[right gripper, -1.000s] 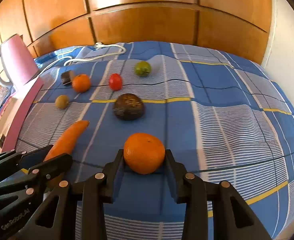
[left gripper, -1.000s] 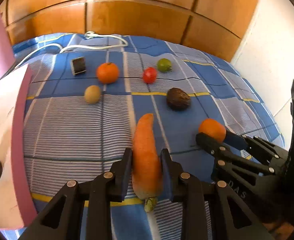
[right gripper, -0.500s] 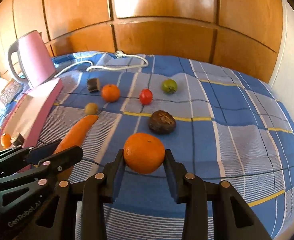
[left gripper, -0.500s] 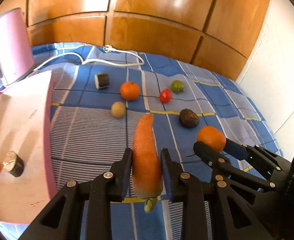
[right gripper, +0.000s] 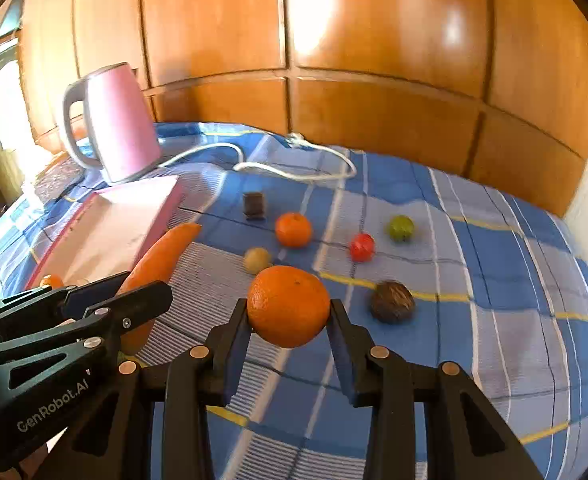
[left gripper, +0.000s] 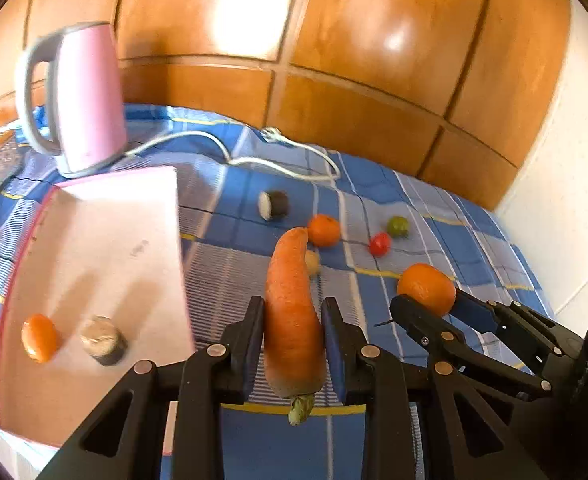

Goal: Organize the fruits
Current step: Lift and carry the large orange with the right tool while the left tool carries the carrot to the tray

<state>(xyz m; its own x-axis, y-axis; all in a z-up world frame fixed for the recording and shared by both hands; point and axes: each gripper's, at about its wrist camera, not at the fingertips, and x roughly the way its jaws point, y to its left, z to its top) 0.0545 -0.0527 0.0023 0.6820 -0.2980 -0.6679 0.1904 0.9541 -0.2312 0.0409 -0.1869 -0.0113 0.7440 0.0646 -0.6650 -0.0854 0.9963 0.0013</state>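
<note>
My left gripper point(left gripper: 292, 334) is shut on a long orange carrot point(left gripper: 292, 312), lifted above the blue checked cloth. My right gripper point(right gripper: 290, 330) is shut on a large orange point(right gripper: 288, 306), also off the cloth. Each gripper shows in the other's view: the right one with its orange point(left gripper: 426, 288) at the right, the left one with the carrot point(right gripper: 162, 256) at the left. A pink-rimmed tray point(left gripper: 106, 248) lies at the left and holds a small orange fruit point(left gripper: 39, 337) and a brown cylinder piece point(left gripper: 102, 340). On the cloth lie a smaller orange point(right gripper: 293, 229), a red fruit point(right gripper: 361, 247), a green fruit point(right gripper: 401, 227), a yellowish fruit point(right gripper: 257, 260) and a dark brown fruit point(right gripper: 392, 302).
A pink kettle point(right gripper: 114, 124) stands behind the tray, with its white cord point(right gripper: 294, 168) trailing across the cloth. A small dark block point(right gripper: 254, 205) lies near the cord. Wooden panels point(right gripper: 333, 60) close off the back and a white wall point(left gripper: 553, 184) the right.
Both grippers have risen and swung left with their loads still held. The tray and the kettle have come into fuller view, and the fruits on the cloth look farther off.
</note>
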